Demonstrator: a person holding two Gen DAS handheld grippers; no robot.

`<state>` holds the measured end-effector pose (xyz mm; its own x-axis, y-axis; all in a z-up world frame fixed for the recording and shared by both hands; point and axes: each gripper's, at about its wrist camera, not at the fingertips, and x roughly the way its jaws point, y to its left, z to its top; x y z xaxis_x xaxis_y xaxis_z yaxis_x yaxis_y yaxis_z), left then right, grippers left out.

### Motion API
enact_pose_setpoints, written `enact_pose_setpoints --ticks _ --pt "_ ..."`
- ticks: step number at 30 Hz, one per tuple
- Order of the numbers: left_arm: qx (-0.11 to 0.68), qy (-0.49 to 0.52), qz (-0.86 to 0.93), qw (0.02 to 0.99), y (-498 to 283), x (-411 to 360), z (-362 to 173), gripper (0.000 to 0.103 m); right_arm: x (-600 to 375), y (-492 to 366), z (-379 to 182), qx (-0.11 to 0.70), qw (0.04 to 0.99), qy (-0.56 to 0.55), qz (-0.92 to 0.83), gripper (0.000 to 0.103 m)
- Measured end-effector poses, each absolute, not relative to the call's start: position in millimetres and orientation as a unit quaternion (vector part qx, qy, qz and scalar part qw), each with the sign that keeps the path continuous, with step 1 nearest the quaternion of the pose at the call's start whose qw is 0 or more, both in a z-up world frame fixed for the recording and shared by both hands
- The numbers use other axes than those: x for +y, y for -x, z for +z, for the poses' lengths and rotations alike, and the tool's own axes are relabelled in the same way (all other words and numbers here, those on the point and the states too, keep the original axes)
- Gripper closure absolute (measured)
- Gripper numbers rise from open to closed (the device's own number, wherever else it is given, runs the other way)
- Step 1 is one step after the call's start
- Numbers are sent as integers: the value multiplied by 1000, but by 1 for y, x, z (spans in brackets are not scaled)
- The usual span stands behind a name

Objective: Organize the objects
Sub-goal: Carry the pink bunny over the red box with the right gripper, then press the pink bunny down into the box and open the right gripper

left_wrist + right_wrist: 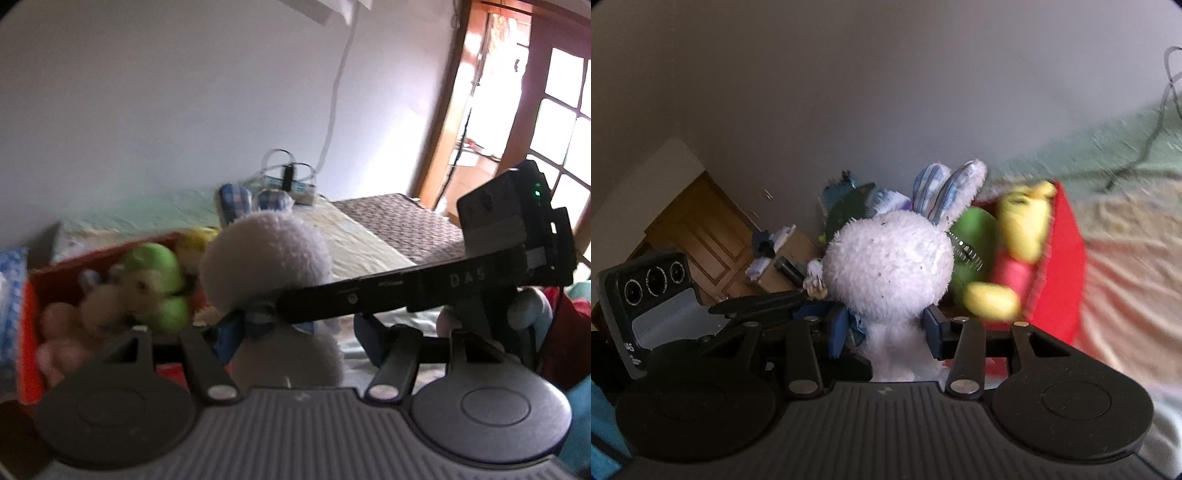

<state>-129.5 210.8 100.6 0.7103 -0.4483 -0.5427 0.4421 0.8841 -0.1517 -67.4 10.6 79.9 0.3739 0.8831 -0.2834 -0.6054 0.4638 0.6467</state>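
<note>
A white plush rabbit [266, 258] with blue checked ears is held up in the air between both grippers; it also shows in the right wrist view [890, 266]. My left gripper [295, 332] is closed on its neck and body. My right gripper [886, 332] is closed on its neck from the other side. A red bin [48, 280] on the left holds a green plush [159, 273], a beige plush [122, 295] and a pink one. In the right wrist view the red bin [1060, 266] sits right of the rabbit with the green plush [975, 247] and a yellow plush [1023, 229].
A bed with a pale quilt [369, 247] lies behind the bin, with a woven basket lid [399, 221] and a cable box [291, 181] at the wall. An open door [498, 110] is at the right. A wooden door [701, 229] and clutter sit left.
</note>
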Motion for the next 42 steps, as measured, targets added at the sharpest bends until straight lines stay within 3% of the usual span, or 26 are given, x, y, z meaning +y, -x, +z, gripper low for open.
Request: enact_pose_setpoints --ticks 12,20,36,42 --pt "312 -32 -131 941 95 285 103 37 108 10 65 288 793 -205 496 58" --pt "361 8 -85 928 61 325 66 37 154 -19 36 332 786 -181 490 58" --pt "403 37 -72 912 39 345 24 37 185 -35 11 393 779 -134 470 59" --pt "405 27 -73 911 39 339 23 32 185 -34 12 400 780 -130 464 57"
